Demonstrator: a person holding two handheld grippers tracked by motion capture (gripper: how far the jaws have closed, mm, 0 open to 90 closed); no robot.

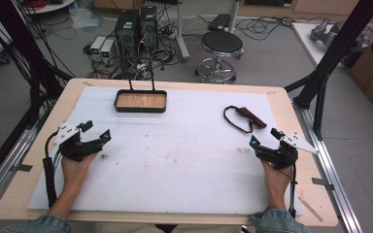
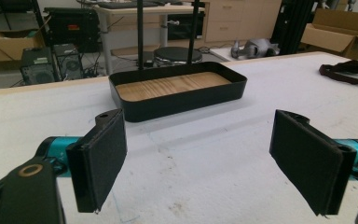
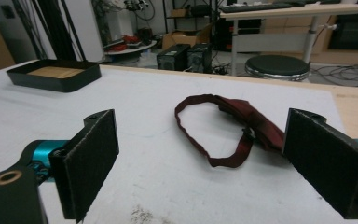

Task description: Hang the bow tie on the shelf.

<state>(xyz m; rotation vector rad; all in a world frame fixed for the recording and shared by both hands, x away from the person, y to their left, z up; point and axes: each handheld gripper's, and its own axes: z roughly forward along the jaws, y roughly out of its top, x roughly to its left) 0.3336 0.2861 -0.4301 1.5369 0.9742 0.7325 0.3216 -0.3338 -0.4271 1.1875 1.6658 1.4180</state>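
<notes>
High view: pale wooden surface (image 1: 281, 104) covered by a white foam sheet (image 1: 175, 145), person's two forearms entering from the bottom, denim sleeves at the cuffs. Left gripper (image 1: 97, 132) sits low over the sheet at the left side, jaws spread wide, nothing between them. Right gripper (image 1: 263, 137) sits at the right side, jaws also wide apart, holding nothing. Both have teal fittings and a grey three-cornered plate on top.

Shallow black rectangular tray with a wooden floor (image 1: 140, 101) rests at the far middle of the sheet, two thin black uprights rising from its back edge. Tray holds nothing that I can see. Dark red fabric strap with a loop (image 1: 243, 116) lies flat on the sheet at the far right, just ahead of the right gripper, not touching it, well apart from the tray.

Left gripper view: tray (image 2: 177, 91) straight ahead beyond the open black pads, strap (image 2: 349, 72) off at the right edge.

Right gripper view: strap (image 3: 228, 128) lies between and just beyond the spread pads, loop end toward the left, thicker folded end toward the right pad; tray (image 3: 53, 74) far left.

Beyond the surface: black round stool (image 1: 222, 43), computer towers (image 1: 136, 26), cables on the floor.
</notes>
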